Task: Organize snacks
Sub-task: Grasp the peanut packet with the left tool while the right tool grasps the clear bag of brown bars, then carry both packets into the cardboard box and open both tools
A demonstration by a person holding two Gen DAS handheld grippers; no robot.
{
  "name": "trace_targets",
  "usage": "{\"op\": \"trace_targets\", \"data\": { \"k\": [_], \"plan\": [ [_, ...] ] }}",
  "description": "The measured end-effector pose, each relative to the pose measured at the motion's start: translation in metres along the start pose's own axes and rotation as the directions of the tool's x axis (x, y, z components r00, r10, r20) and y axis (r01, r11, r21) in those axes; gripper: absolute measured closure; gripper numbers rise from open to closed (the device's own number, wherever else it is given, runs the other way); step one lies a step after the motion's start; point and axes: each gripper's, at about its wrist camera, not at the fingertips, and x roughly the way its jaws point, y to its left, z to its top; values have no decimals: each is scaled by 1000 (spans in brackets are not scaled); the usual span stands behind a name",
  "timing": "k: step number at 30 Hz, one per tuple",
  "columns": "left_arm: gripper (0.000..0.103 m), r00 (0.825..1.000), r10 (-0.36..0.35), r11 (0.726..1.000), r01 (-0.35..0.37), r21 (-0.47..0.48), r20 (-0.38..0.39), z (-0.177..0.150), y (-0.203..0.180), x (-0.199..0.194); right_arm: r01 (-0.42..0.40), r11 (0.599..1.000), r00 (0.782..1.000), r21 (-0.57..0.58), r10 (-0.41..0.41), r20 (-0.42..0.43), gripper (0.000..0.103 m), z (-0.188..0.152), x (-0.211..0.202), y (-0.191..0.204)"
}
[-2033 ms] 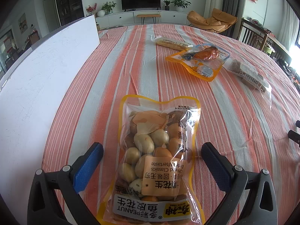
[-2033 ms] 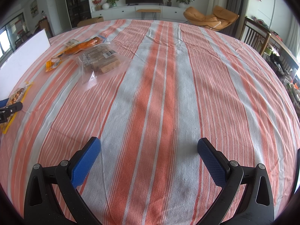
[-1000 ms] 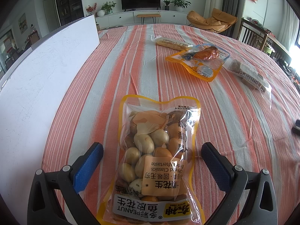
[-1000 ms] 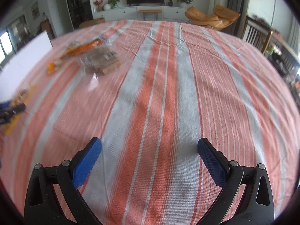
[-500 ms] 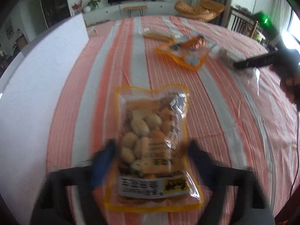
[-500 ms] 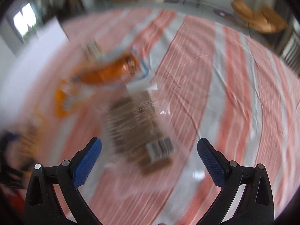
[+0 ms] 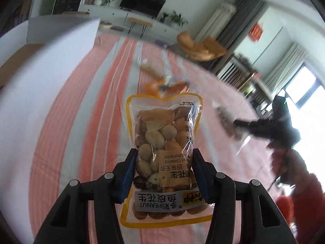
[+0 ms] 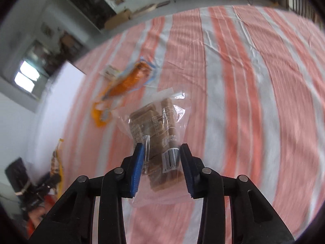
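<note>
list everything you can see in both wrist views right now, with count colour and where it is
peanut bag: 1, yellow-edged clear pack, between the left tongs' closing pads
brown biscuit pack: 1, clear wrap, brown pieces, clamped in the right tongs
orange snack pouch: 1, orange and clear, lying on the cloth beyond the biscuit pack
striped tablecloth: 1, orange and pale grey, covering the table
white box: 1, white, along the table's left side in the left wrist view
tv: 1, black, far wall
armchair: 1, tan, past the table
left tongs: 1, black, blue pads
right tongs: 1, black, blue pads
</note>
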Motion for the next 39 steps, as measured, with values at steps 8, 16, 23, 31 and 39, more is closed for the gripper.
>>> {"op": "trace_targets", "data": {
  "k": [8,16,23,31,39],
  "plan": [
    [51,979,54,998,-49,-31,199,50,38,-127,-361,932,931,-4,361,47,96,15,-27,101],
    [51,940,258,962,-229,-147,224,59,123,-197,-457,870,887,-184,461,-24,95,35,-6,260],
    [51,933,249,966,-218,-141,260,41,132,-220,31,906,987,-422,-93,-128,1,-2,70,252],
    [51,944,220,971,-187,-150,247,32,131,-211,28,868,981,-496,-120,-154,1,-38,175,298],
    [50,927,324,942,-297,-157,191,23,169,-216,49,928,981,-369,-114,-156,44,-27,153,259]
  ]
}}
